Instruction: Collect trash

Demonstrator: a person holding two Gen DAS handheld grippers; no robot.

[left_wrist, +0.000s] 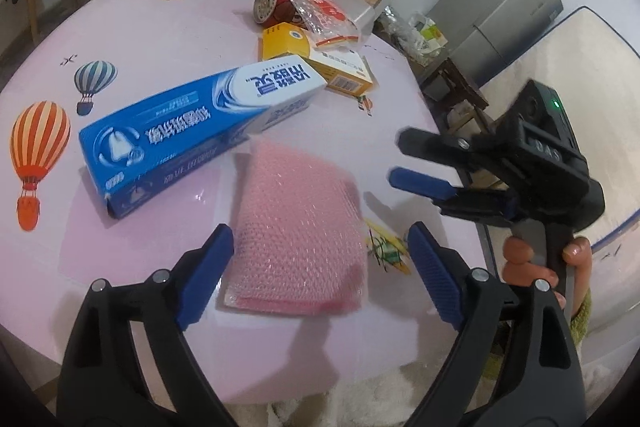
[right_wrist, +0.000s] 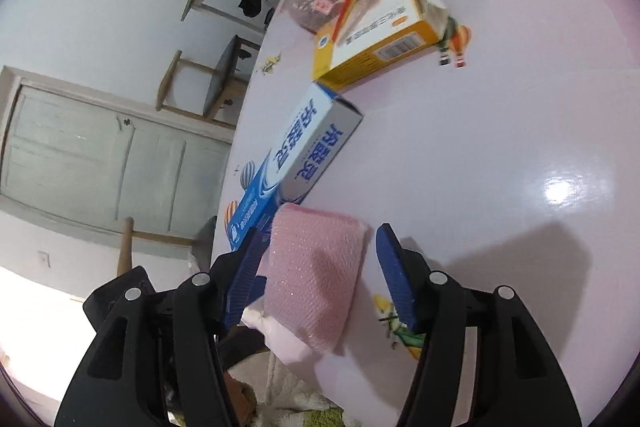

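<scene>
The pink bubble-wrap pouch (left_wrist: 298, 227) lies flat on the pink bench (left_wrist: 160, 39), just beside a blue toothpaste box (left_wrist: 192, 131). Both tongs, left (left_wrist: 320, 267) and right (right_wrist: 320, 279), straddle it, spread and not gripping.

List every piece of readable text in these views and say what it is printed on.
"冷酸灵": on the blue toothpaste box, on two faces.
Yellow box: barcode and print too blurred to read.
Red can and clear bag: print unreadable.
</scene>
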